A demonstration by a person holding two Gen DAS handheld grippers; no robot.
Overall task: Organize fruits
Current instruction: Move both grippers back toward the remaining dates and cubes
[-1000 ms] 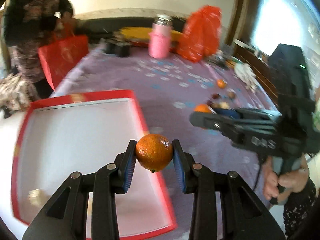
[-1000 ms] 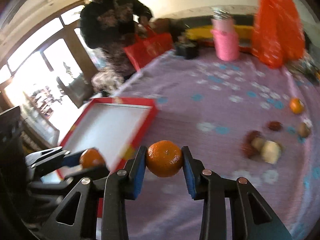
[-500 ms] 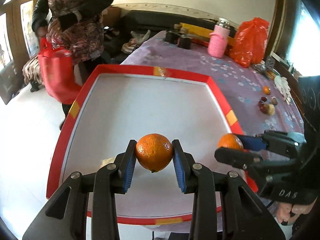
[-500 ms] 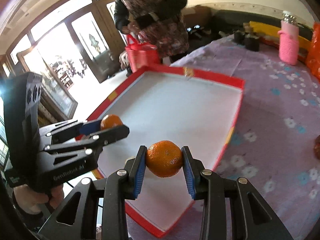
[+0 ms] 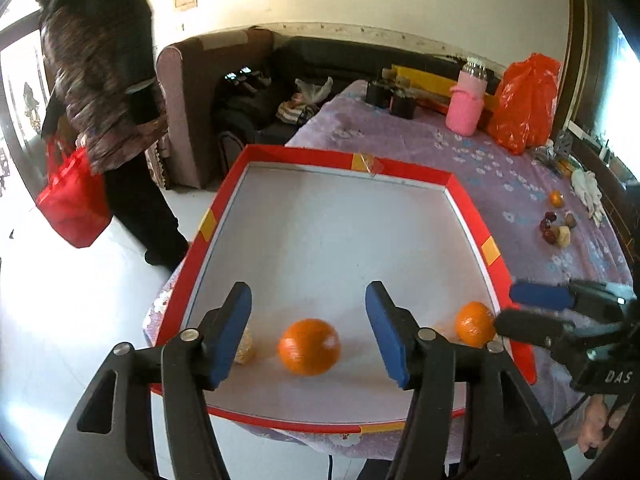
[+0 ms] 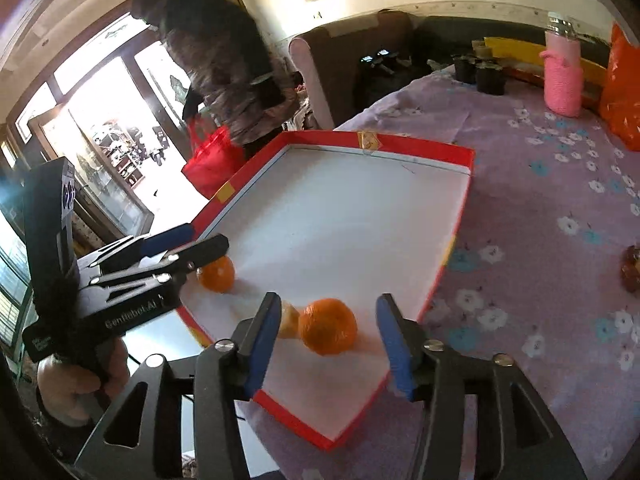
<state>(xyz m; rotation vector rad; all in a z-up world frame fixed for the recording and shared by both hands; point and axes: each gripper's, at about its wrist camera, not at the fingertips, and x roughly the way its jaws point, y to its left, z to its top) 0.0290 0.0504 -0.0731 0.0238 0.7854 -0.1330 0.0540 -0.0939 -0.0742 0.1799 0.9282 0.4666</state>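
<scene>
Half a second ago each gripper was clamped on a mandarin above the tray; now both have let go. The left gripper (image 5: pixel 308 330) has its blue pads spread wide, and the mandarin (image 5: pixel 309 346) it carried lies on the white floor of the red-rimmed tray (image 5: pixel 400 172), between the fingers but touching neither. The right gripper (image 6: pixel 326 338) is spread just as wide, with the other mandarin (image 6: pixel 329 326) resting on the tray floor between its pads, near the tray's near right rim. In the left wrist view that second fruit shows at the tray's right edge, just in front of the right gripper's fingertips.

A pale, peeled-looking piece of fruit (image 6: pixel 289 320) lies just beside the right-hand mandarin, partly hidden behind the gripper's left finger; the left wrist view also shows a pale piece (image 5: pixel 245 346) tucked behind its own left pad.

The tray sits at the near corner of the counter (image 6: pixel 540 184), which wears a purple flowered cloth. Further out on the cloth, well apart from the tray, lie a small orange fruit (image 5: pixel 556 198) and a cluster of dark red and tan fruits (image 5: pixel 556 229). At the far end stand a pink knitted bottle (image 5: pixel 464 110), an orange plastic bag (image 5: pixel 524 102) and some dark jars (image 6: pixel 480 72). Beside the counter a person in a dark patterned coat (image 5: pixel 100 92) stands with a red bag (image 5: pixel 72 204).
</scene>
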